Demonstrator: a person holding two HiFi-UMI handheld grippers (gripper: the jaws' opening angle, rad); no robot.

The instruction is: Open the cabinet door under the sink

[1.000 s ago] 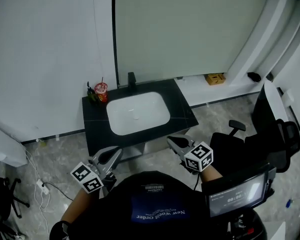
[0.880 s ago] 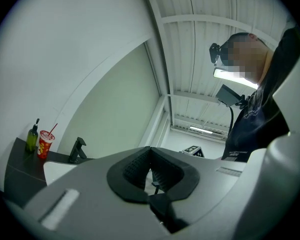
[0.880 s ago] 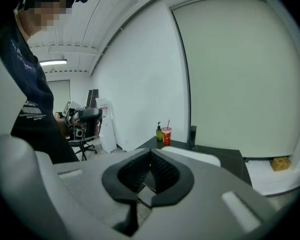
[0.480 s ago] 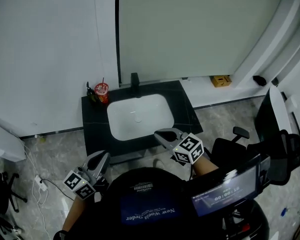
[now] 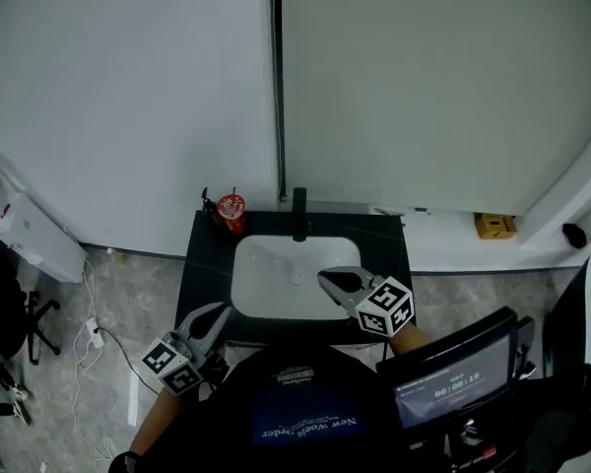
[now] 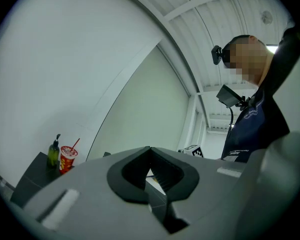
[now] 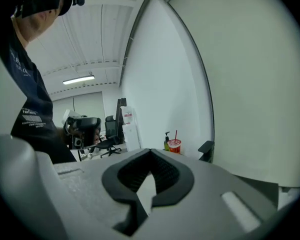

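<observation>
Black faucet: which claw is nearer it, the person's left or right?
Right. The right claw is over the basin's front, facing the faucet; the left claw sits off the counter's front-left corner.

Navy shirt, grey left gripper

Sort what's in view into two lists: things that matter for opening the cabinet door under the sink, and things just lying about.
For the job:
- black sink counter; its door is hidden below it from here
- left tool, shut and empty
- right tool, shut and empty

Lying about:
- red cup
- soap bottle
- yellow box
- floor cables
</observation>
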